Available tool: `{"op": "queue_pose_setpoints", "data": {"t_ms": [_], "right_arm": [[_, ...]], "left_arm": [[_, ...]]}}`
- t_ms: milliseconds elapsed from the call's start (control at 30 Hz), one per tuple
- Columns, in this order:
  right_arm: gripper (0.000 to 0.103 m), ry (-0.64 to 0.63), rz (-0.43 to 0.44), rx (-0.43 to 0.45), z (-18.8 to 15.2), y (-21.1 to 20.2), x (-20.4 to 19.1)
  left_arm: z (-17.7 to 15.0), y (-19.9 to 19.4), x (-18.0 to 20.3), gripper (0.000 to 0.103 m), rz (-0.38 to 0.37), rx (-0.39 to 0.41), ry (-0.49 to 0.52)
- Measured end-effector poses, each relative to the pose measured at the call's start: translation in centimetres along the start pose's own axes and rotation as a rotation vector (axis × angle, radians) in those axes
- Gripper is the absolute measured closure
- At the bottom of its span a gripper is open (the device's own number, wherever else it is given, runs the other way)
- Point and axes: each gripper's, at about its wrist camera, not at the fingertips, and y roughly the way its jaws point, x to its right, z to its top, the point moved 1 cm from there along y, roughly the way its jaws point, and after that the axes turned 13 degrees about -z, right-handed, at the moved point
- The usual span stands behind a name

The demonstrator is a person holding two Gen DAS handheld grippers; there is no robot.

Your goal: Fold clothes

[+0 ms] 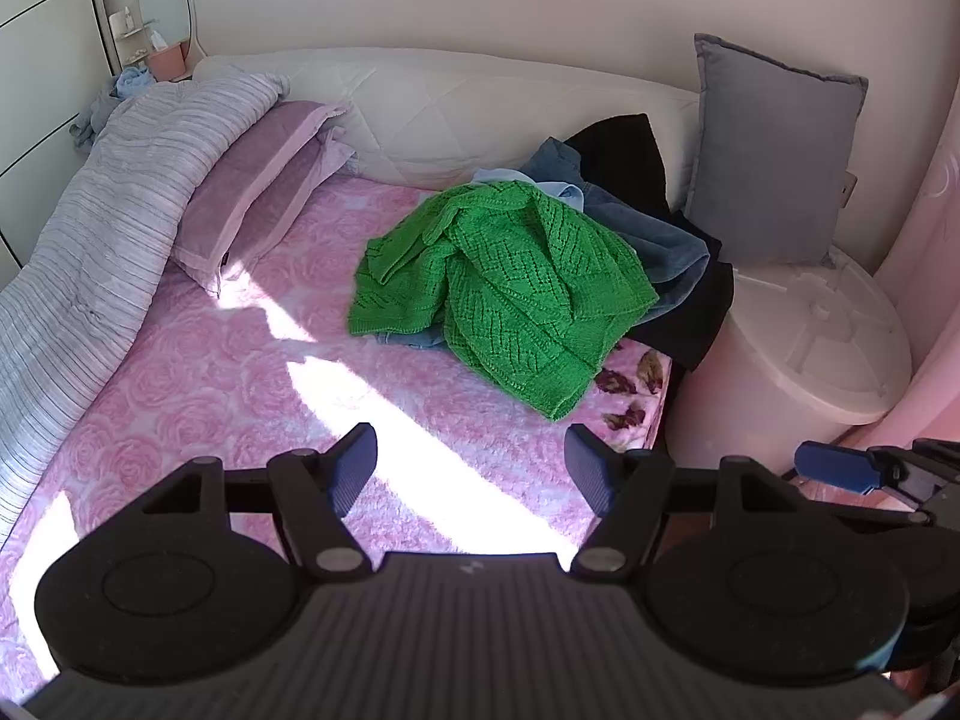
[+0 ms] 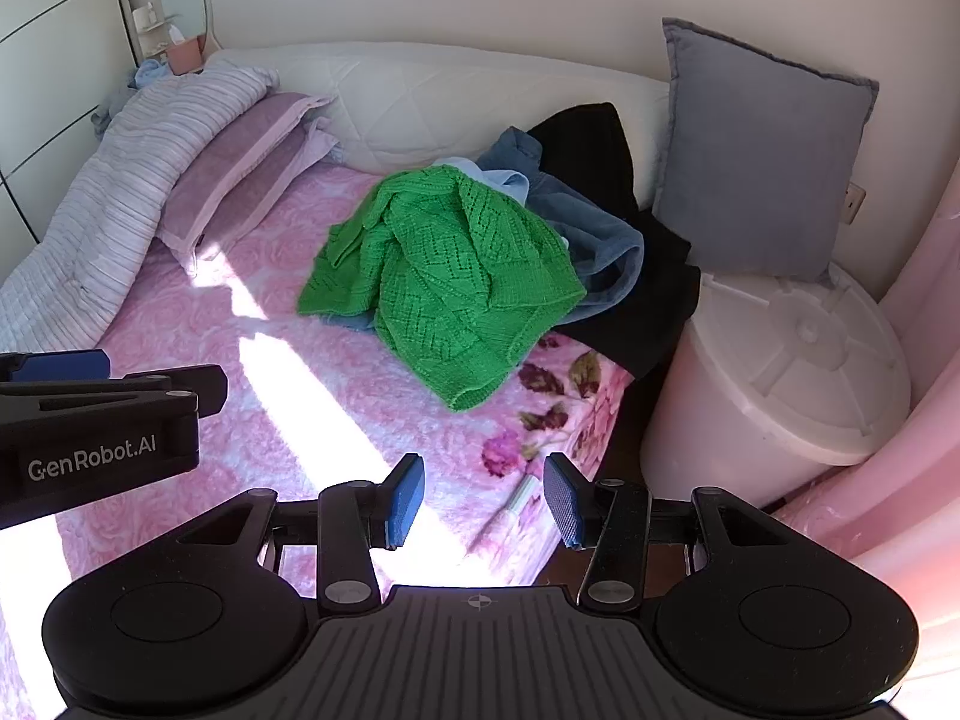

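Left wrist view: my left gripper [image 1: 471, 468] hangs above the near part of a bed [image 1: 198, 396] covered in a pink rose-pattern blanket, with a bright band of sunlight across it. Its fingers [image 1: 354, 468] stand wide apart and hold nothing. Well ahead, toward the bed's far right corner, lies a crumpled green knitted sweater [image 1: 510, 294], sitting on top of a heap of other clothes: a blue garment [image 1: 660, 252] and a black garment [image 1: 624, 144] that runs up against the white headboard [image 1: 480, 114]. A grey cushion [image 1: 774, 150] leans on the wall above a white lidded bin [image 1: 822, 336] beside the bed. Two lilac pillows [image 1: 264, 180] and a striped duvet [image 1: 90, 228] lie along the left. The tip of my right gripper shows at the right edge.

Right wrist view: my right gripper [image 2: 483, 501] hovers over the bed's near right edge, fingers [image 2: 405, 501] also spread open and empty. The green sweater [image 2: 444, 282] is ahead and slightly left, its lowest corner pointing toward me. My left gripper [image 2: 108, 384] enters from the left; from here I cannot tell its opening. A slim pale object I can't identify [image 2: 519, 501] lies on the blanket between my fingers.

I judge the sweater soft, light and stretchy; its open knit could snag. I would pinch a doubled edge near that lowest corner or a hem, lift it clear of the heap, then spread it on the bare blanket.
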Motion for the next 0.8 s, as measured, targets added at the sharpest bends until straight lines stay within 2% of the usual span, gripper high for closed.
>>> {"op": "queue_pose_setpoints", "data": {"t_ms": [100, 167, 800], "right_arm": [[0.055, 0.003, 0.003, 0.001, -0.3, -0.1, -0.4], [0.055, 0.006, 0.005, 0.001, -0.5, -0.2, -0.7], [0.055, 0.034, -0.013, 0.021, -0.7, -2.0, -3.2]], "left_arm": [[-0.1, -0.2, 0.0, 0.037, -0.003, 0.007, 0.006], [-0.2, -0.5, -1.0, 0.037, -0.032, 0.007, -0.009], [-1.9, -2.1, -4.0, 0.037, -0.044, 0.022, 0.028]]}}
